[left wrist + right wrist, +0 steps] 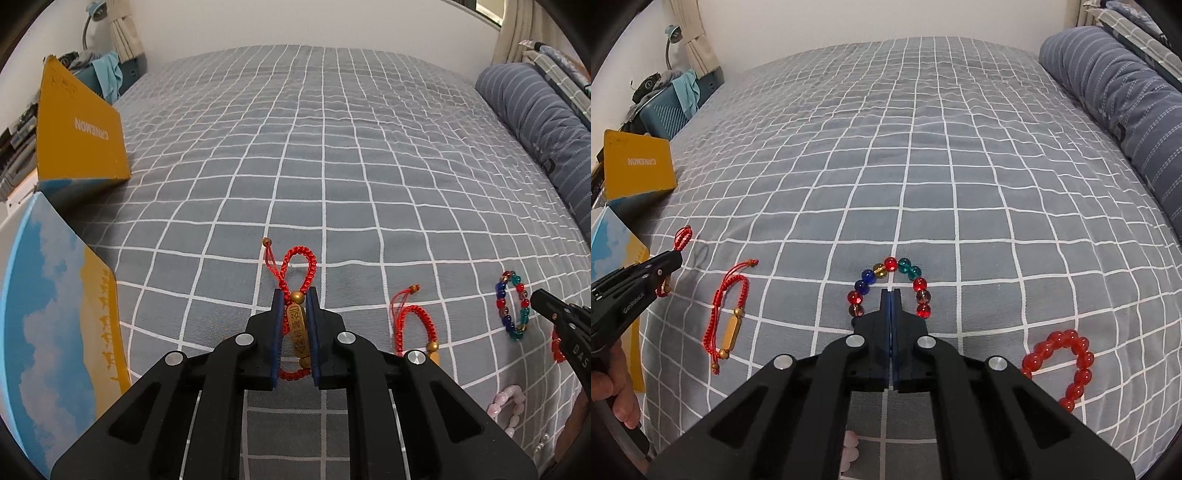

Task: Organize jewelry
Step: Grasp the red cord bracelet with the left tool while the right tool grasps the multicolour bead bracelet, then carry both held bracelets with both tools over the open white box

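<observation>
**Red bracelet caught, box comes next**

Low in the middle of the left view, the left gripper (295,314) pinches a red cord bracelet (297,328) by its gold bar. It looks lifted. I think the next move is to carry it left to the box (66,317) at the lower left edge and let go gently.

In the right view, the right gripper (891,297) is pressed together and holds nothing. Its tip sits inside the bead ring (890,286).

A second red bracelet (726,317) lies to the left, and red beads (1067,362) to the right.

Farther up, the bed (905,147) has lots of open room. A pillow (1126,96) blocks the upper right.
</observation>
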Demonstrator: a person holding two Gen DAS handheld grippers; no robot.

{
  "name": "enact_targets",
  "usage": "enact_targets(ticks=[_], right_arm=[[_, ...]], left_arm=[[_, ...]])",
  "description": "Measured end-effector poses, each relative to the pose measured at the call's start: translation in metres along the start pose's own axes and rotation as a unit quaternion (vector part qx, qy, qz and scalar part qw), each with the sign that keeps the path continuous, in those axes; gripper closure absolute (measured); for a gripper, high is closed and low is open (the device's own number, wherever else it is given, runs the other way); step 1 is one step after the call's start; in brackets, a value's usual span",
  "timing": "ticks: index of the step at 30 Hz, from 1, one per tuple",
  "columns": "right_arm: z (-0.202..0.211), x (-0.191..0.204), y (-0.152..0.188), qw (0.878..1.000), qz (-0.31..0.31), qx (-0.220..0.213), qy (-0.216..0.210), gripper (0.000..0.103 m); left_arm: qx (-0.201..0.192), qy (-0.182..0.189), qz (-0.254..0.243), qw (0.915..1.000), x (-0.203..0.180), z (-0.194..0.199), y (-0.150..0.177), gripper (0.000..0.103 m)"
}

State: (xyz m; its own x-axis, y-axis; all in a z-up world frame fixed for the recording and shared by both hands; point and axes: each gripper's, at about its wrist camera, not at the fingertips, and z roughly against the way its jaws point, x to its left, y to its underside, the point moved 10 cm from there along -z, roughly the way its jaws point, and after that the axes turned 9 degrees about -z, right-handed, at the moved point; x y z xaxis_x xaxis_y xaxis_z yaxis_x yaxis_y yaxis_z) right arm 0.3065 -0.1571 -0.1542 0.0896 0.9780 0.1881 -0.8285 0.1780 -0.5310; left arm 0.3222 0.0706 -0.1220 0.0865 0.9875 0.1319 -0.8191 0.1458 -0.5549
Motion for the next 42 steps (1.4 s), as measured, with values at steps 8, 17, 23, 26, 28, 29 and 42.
enact_targets(ticks=[8, 17, 23, 26, 28, 29, 42], right_arm=[[-0.017, -0.010, 0.005, 0.999, -0.023, 0.028, -0.002, 0.100], [-0.011, -0.012, 0.001, 1.000, -0.023, 0.009, 0.006, 0.075], [-0.024, -0.012, 0.007, 0.999, -0.022, 0.028, 0.010, 0.079], [-0.026, -0.013, 0.007, 0.999, -0.022, 0.028, 0.013, 0.093], [-0.022, -0.012, 0.006, 0.999, -0.022, 0.022, 0.009, 0.094], [-0.020, -0.012, 0.004, 1.000, -0.023, 0.019, 0.008, 0.094], [0.024, 0.000, -0.010, 0.999, -0.019, -0.038, -0.009, 0.094]], left_arm=[[-0.005, 0.000, -0.007, 1.0000, -0.003, 0.004, 0.000, 0.092], [-0.008, -0.002, -0.009, 0.9999, -0.002, 0.005, 0.000, 0.092], [-0.008, -0.002, -0.009, 0.9999, -0.002, 0.006, 0.000, 0.091], [-0.008, -0.001, -0.009, 0.9999, -0.002, 0.006, 0.000, 0.091], [-0.010, -0.001, -0.009, 0.9999, -0.003, 0.007, -0.001, 0.091], [-0.010, -0.001, -0.009, 0.9999, -0.003, 0.008, -0.001, 0.091], [-0.032, -0.007, -0.015, 0.9993, -0.006, 0.026, -0.005, 0.091]])
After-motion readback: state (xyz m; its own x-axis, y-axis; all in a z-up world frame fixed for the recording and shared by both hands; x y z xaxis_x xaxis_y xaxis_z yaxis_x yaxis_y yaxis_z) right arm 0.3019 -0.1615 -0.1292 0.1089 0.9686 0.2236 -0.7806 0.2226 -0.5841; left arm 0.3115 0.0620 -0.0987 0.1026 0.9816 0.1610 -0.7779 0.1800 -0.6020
